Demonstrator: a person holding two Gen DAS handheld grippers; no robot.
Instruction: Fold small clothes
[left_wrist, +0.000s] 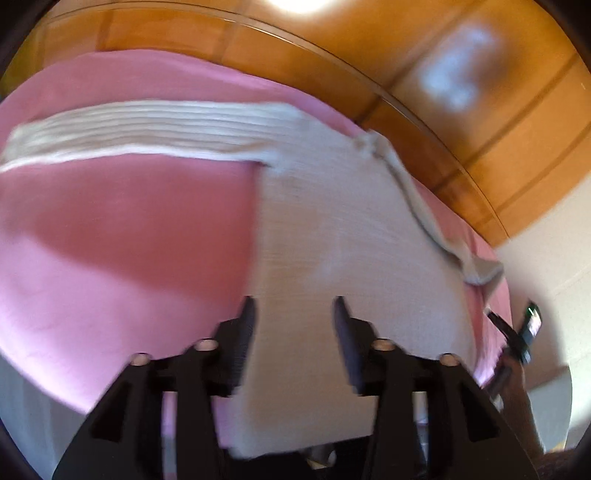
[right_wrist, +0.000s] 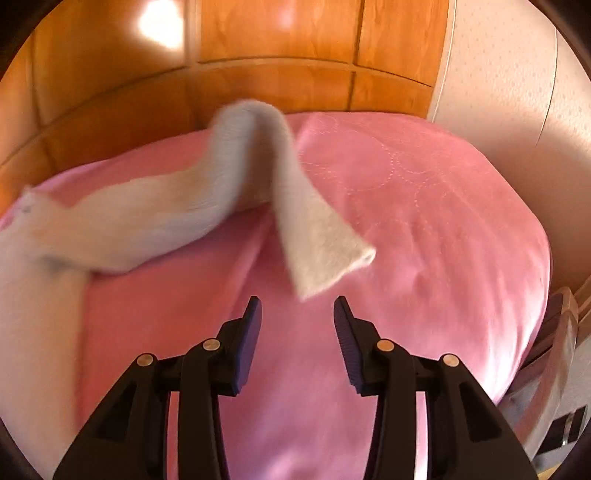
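A beige knitted garment (left_wrist: 332, 229) lies on the pink bedspread (left_wrist: 122, 236), one ribbed sleeve (left_wrist: 147, 129) stretched out to the left. My left gripper (left_wrist: 295, 314) hovers open over the garment's body, and its pads do not press the cloth. In the right wrist view the other sleeve (right_wrist: 251, 155) arches up in a blurred loop. Its cuff end (right_wrist: 328, 258) hangs just ahead of my right gripper (right_wrist: 297, 306), which is open with nothing between its fingers. The garment's body (right_wrist: 110, 221) lies at the left of that view.
Wooden panelling (left_wrist: 461, 122) (right_wrist: 277, 74) runs along the far side of the bed. A pale wall (right_wrist: 498, 74) stands at the right. The bed edge drops off at the right, beside a metal-framed object (right_wrist: 554, 369). A hand with a black device (left_wrist: 524, 332) shows at the right edge of the left wrist view.
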